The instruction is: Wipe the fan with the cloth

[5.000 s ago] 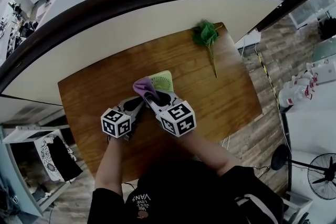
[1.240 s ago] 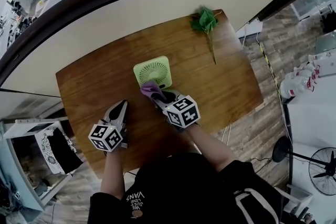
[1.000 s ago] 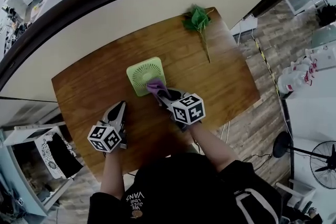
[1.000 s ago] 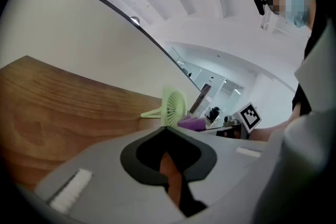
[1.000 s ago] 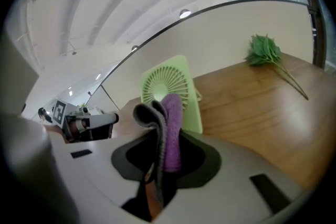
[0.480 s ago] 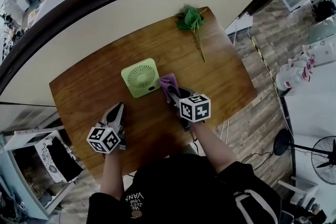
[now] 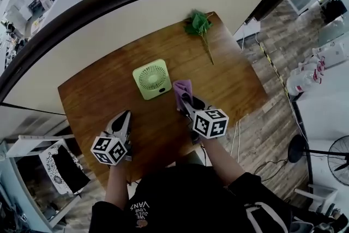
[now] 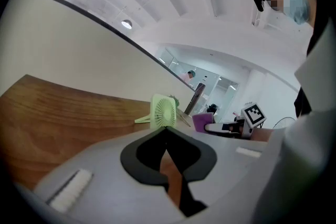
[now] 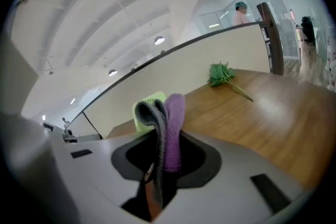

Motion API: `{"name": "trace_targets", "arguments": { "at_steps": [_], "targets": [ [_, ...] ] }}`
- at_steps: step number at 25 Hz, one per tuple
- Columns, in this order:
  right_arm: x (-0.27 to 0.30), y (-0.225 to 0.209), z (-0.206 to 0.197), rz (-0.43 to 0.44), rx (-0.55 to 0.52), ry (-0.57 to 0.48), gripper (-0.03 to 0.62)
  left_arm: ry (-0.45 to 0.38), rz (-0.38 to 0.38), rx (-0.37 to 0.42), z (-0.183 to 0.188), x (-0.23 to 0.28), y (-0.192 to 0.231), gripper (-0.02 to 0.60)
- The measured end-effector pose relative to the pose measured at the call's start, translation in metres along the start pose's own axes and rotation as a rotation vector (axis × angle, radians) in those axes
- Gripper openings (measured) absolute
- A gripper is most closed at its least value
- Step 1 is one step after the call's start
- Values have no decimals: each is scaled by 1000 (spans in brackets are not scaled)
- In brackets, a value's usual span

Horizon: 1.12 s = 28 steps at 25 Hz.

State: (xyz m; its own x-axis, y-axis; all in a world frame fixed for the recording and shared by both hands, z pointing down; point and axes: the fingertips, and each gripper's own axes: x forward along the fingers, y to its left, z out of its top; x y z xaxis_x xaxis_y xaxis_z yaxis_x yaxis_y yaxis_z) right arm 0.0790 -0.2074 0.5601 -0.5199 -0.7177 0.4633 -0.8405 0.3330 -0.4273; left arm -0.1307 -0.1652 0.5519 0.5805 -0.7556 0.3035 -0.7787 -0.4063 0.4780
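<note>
Purple cloth is clamped in your right gripper, held just right of the green fan on the wooden table. Your left gripper is closed with nothing in it, near the table's front edge.

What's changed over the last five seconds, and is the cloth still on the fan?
No. The right gripper, still shut on the purple cloth, has slid off the fan and holds the cloth just right of it. The left gripper, at the fan five seconds ago, has pulled back toward the person, shut and empty. The fan and the leafy sprig stay about where they were on the table.
</note>
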Motion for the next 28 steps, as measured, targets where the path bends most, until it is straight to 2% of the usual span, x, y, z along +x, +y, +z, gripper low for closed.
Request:
{"name": "trace_targets", "arguments": {
  "at_steps": [6, 15, 22, 28],
  "targets": [
    [-40, 39, 10, 5, -8, -109, 103, -69, -92, 60, 23, -23, -30, 12],
    [-105, 74, 31, -18, -37, -247, 103, -84, -222, 82, 30, -48, -79, 12],
    [-130, 93, 14, 24, -80, -204, 103, -109, -227, 96, 31, -65, -108, 12],
    [-154, 102, 5, 72, -134, -170, 103, -148, -187, 89, 27, -84, -131, 12]
  ]
}}
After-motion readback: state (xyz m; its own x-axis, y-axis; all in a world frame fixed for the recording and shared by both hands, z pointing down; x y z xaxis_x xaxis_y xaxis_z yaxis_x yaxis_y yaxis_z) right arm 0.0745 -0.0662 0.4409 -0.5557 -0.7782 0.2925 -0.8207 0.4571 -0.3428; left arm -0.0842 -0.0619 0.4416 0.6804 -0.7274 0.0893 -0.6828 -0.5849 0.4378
